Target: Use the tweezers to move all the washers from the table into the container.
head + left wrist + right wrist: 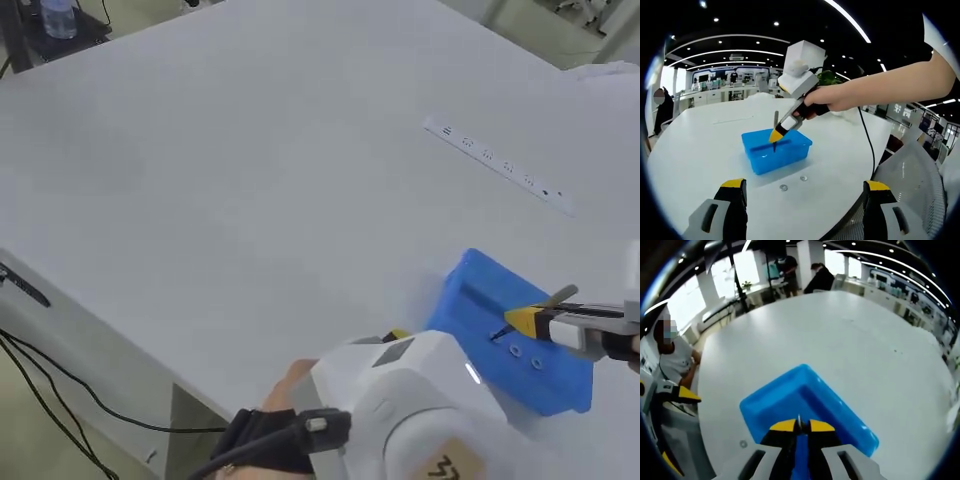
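Note:
A blue container [470,300] stands on the white table. My right gripper [528,318] comes in from the right, shut on thin tweezers [775,120] whose dark tips point down into the container [790,150]. Two small washers [515,350] show against the blue in the head view. In the left gripper view two washers [783,187] lie on the table in front of the container, beyond my open left gripper [804,186]. The right gripper [801,425] hovers over the container [790,395], and one washer [743,443] lies on the table beside it.
A white power strip [497,165] lies at the back right of the table [250,180]. Cables [60,390] hang below the table's near edge. A white mesh chair [920,185] stands by the table edge. A seated person [670,357] is off to one side.

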The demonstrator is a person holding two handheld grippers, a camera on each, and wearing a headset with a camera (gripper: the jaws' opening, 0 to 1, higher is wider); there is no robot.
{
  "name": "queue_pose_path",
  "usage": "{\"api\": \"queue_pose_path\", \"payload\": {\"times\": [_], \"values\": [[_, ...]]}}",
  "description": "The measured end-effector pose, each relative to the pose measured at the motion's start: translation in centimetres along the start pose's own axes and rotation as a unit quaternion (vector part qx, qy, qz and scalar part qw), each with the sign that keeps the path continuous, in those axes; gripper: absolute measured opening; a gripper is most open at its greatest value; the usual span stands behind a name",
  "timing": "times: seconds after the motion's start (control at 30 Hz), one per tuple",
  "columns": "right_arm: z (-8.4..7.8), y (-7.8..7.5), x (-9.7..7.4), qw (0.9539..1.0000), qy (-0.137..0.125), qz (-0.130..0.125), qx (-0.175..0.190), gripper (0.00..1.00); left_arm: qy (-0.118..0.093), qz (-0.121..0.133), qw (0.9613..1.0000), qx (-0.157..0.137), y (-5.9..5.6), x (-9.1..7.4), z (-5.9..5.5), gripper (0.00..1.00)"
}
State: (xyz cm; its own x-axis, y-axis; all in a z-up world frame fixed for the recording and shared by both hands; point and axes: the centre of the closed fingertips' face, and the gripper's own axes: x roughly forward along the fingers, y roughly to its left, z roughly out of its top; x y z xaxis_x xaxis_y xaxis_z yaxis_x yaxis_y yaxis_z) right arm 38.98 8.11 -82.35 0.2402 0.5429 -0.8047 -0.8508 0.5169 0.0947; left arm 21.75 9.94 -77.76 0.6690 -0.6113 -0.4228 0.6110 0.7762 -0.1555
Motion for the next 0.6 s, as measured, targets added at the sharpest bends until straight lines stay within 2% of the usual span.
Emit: {"api": "queue_pose_path", "payload": {"times": [0.6], "values": [[-0.37,0.10,-0.49,0.9999,0.010,0.002,-0.006,0.04,0.005,0.002,1.0000,0.003,0.09,0.12,-0.15,0.99]]}}
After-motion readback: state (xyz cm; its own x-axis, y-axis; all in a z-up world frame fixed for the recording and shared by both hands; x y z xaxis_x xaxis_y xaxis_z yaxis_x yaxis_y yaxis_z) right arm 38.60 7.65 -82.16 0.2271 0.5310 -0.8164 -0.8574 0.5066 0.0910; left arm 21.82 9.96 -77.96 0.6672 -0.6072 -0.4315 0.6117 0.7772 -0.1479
